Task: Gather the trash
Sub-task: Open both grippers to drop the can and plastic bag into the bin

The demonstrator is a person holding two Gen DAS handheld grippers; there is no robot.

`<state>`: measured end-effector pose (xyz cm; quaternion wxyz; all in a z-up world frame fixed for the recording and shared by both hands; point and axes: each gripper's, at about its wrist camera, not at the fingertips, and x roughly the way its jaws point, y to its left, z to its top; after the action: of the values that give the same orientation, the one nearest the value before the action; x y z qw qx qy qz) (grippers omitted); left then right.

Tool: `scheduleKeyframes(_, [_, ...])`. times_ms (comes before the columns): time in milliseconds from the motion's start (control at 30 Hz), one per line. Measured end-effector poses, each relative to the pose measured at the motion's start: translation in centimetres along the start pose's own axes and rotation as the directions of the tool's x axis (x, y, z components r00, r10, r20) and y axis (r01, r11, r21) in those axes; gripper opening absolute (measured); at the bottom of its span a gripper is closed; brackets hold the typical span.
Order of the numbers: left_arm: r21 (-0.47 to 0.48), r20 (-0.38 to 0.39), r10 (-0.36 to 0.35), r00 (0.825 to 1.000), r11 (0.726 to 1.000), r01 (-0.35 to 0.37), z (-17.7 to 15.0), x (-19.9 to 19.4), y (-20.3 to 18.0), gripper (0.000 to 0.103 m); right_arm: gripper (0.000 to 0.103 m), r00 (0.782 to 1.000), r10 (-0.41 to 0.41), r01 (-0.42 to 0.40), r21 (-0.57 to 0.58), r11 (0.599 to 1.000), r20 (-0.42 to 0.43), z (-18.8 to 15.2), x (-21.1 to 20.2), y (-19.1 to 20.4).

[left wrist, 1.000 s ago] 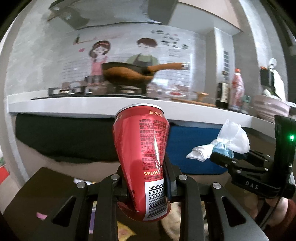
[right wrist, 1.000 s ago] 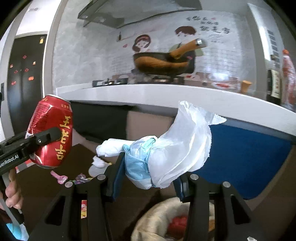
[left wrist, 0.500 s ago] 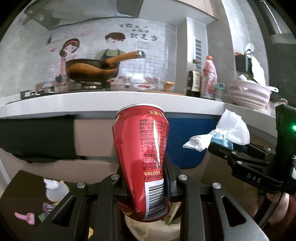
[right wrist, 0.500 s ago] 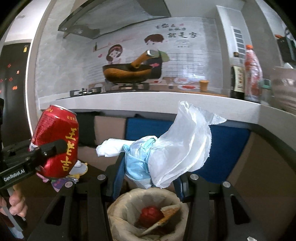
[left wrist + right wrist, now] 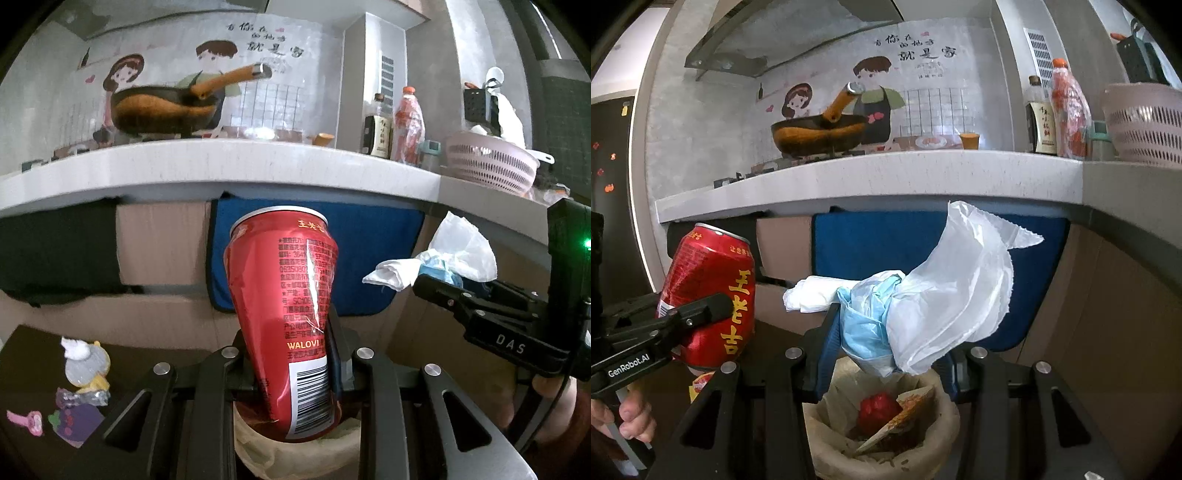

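Right wrist view shows the right gripper (image 5: 882, 339) clamped on a crumpled wad of white and pale-blue plastic wrapping (image 5: 923, 306), held just above a small round bin lined with a beige bag (image 5: 945, 417), which already holds a red lump and a torn scrap of card. Beside it to the left, the left gripper (image 5: 701, 314) is clamped on a dented red drink can with gold lettering (image 5: 709, 295), which stands nearly upright in the jaws, leaning a little. From the left wrist view the can (image 5: 288, 317) rises between the fingers, with the bin's liner (image 5: 258, 446) showing below it. The step in hand appears to be the carry to the bin; next, each load probably has to be centred over the opening and released so it drops inside rather than onto the rim.
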<state>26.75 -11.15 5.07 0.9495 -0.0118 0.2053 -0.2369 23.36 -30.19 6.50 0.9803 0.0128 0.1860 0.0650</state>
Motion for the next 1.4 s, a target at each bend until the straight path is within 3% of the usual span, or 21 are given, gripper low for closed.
scheduleKeyframes(800, [-0.090, -0.143, -0.034, 0.989, 0.996, 0.021, -4.5, 6.6, 3.7, 0.027, 0.043, 0.989, 0.022, -0.012, 0.066, 0.998, -0.147, -4.5, 5.5, -1.0])
scheduleKeyframes(1400, [-0.165, -0.242, -0.103, 0.965, 0.984, 0.064, -7.0, 10.5, 5.0, 0.027, 0.043, 0.971, 0.049, -0.021, 0.119, 0.993, -0.235, -6.8, 9.5, -1.9])
